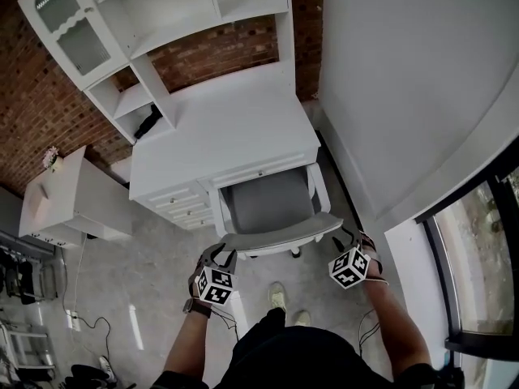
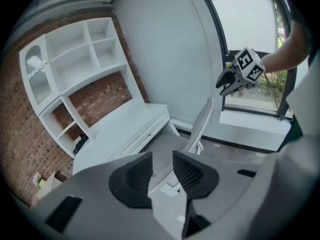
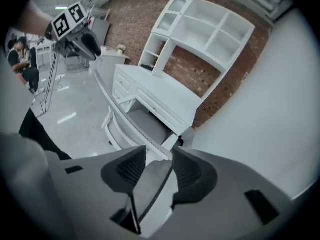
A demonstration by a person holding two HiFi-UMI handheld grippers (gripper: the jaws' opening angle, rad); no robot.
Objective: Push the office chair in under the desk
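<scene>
The white office chair with a grey seat (image 1: 263, 201) stands partly under the white desk (image 1: 227, 136). Its backrest (image 1: 280, 235) faces me. My left gripper (image 1: 220, 255) is at the backrest's left end. In the left gripper view the backrest's edge (image 2: 202, 121) runs between the jaws of the left gripper (image 2: 162, 171), which is shut on it. My right gripper (image 1: 347, 235) is at the backrest's right end. In the right gripper view the backrest (image 3: 125, 119) passes between the jaws of the right gripper (image 3: 159, 169), which stand open close around it.
A white hutch (image 1: 162, 6) stands on the desk against a brick wall (image 1: 219, 51). A low white cabinet (image 1: 73, 201) is to the left, with cables (image 1: 89, 322) on the floor. A white wall (image 1: 405, 79) and a window (image 1: 486, 250) are to the right. People (image 3: 22, 64) stand far off.
</scene>
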